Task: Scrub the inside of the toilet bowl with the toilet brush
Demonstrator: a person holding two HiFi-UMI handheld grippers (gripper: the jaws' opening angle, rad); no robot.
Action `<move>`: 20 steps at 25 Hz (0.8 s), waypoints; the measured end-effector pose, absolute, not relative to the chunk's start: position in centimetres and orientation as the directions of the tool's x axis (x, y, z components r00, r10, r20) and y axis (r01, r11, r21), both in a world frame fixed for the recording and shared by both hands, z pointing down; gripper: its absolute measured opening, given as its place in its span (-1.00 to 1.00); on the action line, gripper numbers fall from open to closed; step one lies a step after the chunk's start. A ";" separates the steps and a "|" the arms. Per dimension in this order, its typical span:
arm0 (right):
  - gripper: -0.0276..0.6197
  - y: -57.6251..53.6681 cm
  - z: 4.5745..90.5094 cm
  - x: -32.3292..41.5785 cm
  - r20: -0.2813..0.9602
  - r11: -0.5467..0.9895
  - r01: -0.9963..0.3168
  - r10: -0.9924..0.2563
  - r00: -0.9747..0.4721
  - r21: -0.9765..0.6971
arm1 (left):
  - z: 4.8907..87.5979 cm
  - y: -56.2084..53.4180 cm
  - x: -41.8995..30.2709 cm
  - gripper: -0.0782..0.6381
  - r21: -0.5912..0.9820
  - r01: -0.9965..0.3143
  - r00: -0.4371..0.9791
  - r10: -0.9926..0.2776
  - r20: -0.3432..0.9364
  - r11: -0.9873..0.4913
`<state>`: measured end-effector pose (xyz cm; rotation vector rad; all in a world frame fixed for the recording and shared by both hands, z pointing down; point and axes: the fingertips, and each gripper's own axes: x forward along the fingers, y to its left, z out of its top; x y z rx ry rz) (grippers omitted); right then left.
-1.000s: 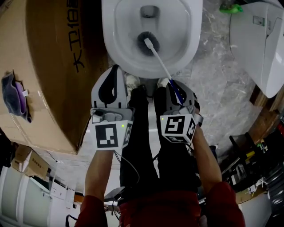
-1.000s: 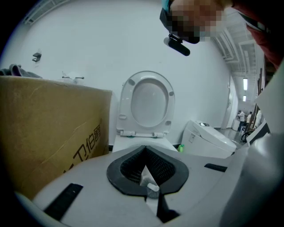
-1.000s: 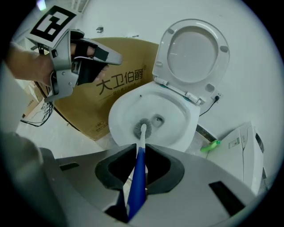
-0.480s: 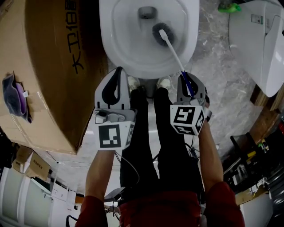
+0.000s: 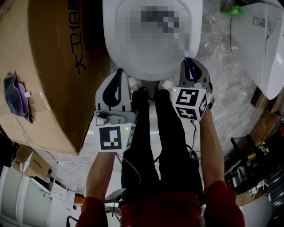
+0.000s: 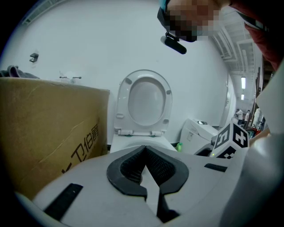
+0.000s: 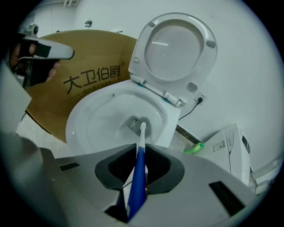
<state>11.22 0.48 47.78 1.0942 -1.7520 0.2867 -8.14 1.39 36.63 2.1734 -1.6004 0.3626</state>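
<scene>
Far left from the head: box [image 5: 49, 80], with a purple cloth [image 5: 15, 95] lying on its left edge. Just right of it, left gripper [image 5: 116, 76], held over the floor with its tips close to the front of the bowl [image 5: 116, 51] but not touching. Jaws pressed together on nothing, plain in its own view. Only there, too: the raised lid [image 6: 145, 99] upright behind the bowl, cut off the top of the head view. Between the grippers, legs [image 5: 171, 133] in black, feet just short of the bowl's front. Bowl's inside masked by a mosaic patch from the head, so no telling there where the bristles sit. Answered by the right gripper view: dark bristle head low in the bowl, at the drain, white shaft rising from it to a blue handle. Right gripper [image 5: 191, 66] at the bowl's front right rim, jaws clamped on the blue handle of the brush [image 7: 138, 177], a mere blue sliver from the head. Farther right, well apart from the bowl, a second white fixture [image 5: 259, 44], with a small green thing [image 5: 230, 8] on the floor between the two, seen in both the head and right gripper views.
</scene>
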 end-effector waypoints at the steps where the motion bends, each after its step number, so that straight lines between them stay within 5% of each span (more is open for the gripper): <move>1: -0.73 0.0 47.9 11.1 0.838 0.556 -0.781 -0.540 -0.080 0.285 | 36.7 1.4 -8.2 -0.75 0.174 -0.952 0.304 -0.843 0.444 -0.252; 20: -0.73 -3.3 49.6 3.2 0.825 0.541 -0.828 -0.530 -0.196 0.151 | 37.1 1.0 -11.2 -0.75 0.157 -0.963 0.266 -0.852 0.451 -0.218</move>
